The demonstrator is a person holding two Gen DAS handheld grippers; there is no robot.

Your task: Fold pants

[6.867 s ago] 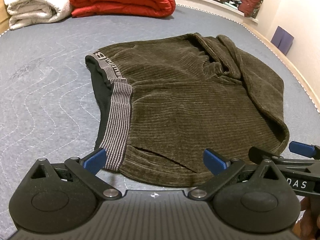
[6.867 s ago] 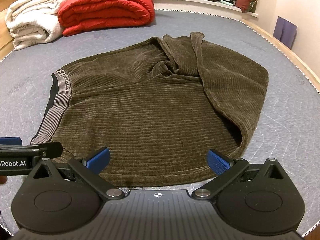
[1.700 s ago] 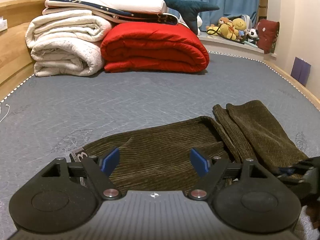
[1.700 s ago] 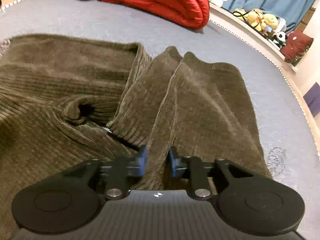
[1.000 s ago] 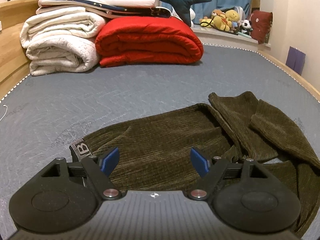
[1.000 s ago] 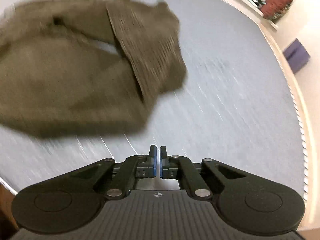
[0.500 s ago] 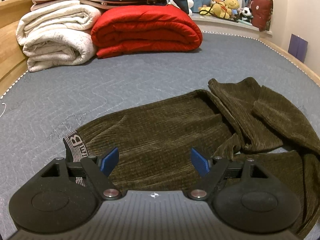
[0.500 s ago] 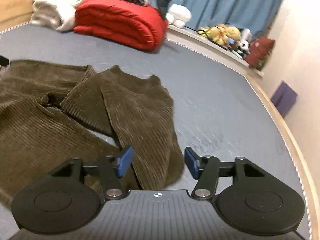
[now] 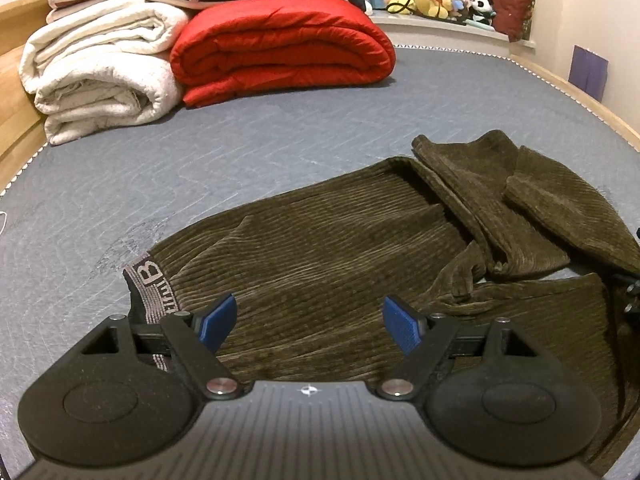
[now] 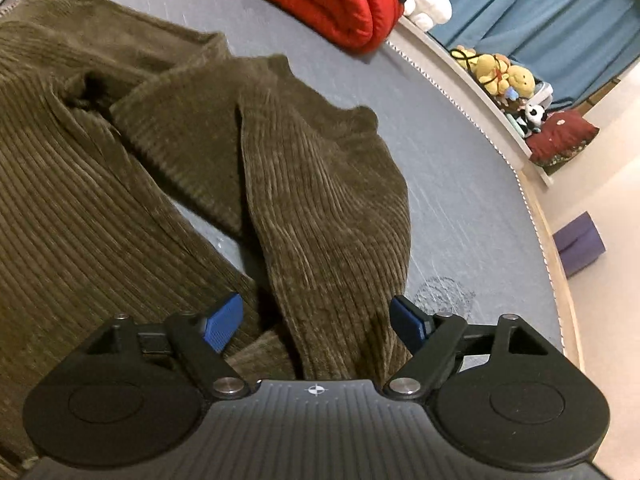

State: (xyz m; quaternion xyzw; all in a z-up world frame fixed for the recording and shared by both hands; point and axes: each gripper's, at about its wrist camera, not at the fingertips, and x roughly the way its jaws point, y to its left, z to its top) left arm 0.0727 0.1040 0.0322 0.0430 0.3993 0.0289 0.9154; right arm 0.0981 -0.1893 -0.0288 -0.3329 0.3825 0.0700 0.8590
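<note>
Right now the pants [image 9: 320, 256] lie half folded on the grey mattress [image 9: 240, 152], waistband [image 9: 150, 280] at the near left, leg ends bunched at the far right.

Risks, as I judge them:
- Leg ends [image 10: 320, 200] are skewed and overlap, with a strip of mattress showing between the layers — fold over that and the wrinkle gets locked in.
- Thick ribbed cloth — a pinch may catch only the top layer, so the lower one drags and the stack shears.
- Grabbing one side alone would likely twist the whole pile.

Jaws:
- Left gripper [image 9: 312, 320]: wide open, holds nothing, hovers over the waist end of the pants.
- Right gripper [image 10: 316, 322]: jaws have just been opening, now wide. A leg fold lies between the blue pads [image 10: 222, 322], but they don't press on it — no grip.
</note>
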